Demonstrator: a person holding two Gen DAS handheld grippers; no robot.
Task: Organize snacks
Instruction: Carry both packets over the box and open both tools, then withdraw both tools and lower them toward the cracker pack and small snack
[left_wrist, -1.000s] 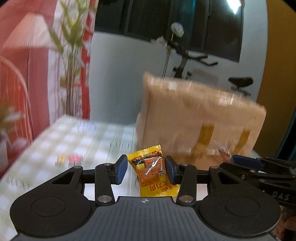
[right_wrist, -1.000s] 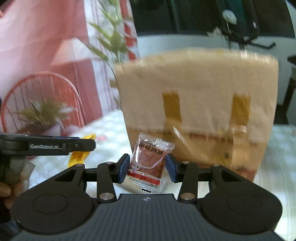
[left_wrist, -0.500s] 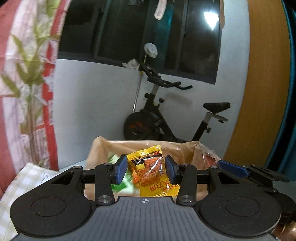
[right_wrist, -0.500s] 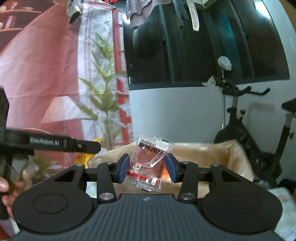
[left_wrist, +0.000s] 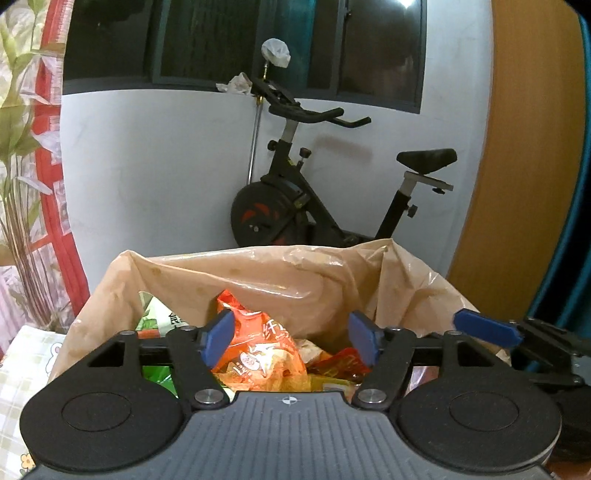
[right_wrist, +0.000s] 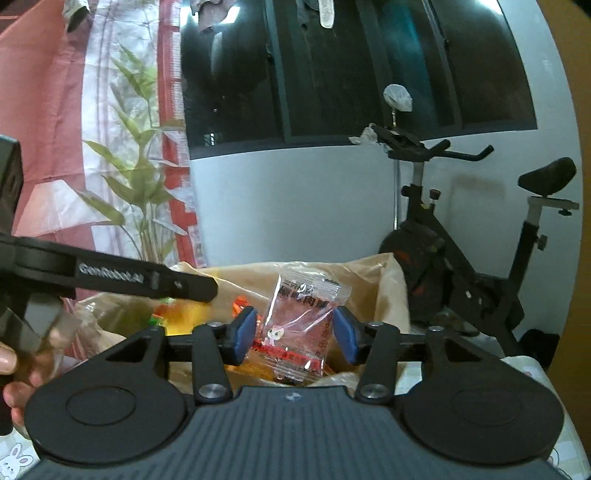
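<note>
A box lined with a tan plastic bag (left_wrist: 295, 273) holds several snack packs, among them an orange pack (left_wrist: 255, 350) and a green one (left_wrist: 159, 321). My left gripper (left_wrist: 291, 338) is open and empty just above the box opening. My right gripper (right_wrist: 295, 334) is shut on a clear packet of red meat snack (right_wrist: 299, 325) and holds it above the same box (right_wrist: 369, 273). The left gripper's finger (right_wrist: 147, 280) shows at the left of the right wrist view, and the right gripper's blue fingertip (left_wrist: 487, 326) shows at the right of the left wrist view.
An exercise bike (left_wrist: 295, 206) stands behind the box against a white wall. A checked tablecloth (left_wrist: 22, 362) lies under the box. A plant (right_wrist: 140, 192) and a red curtain stand at the left. A wooden panel (left_wrist: 524, 184) is at the right.
My left gripper has opened and the yellow-orange snack packet is no longer between its fingers. Both grippers rose from in front of the box to above its opening. The right gripper still holds its packet.
</note>
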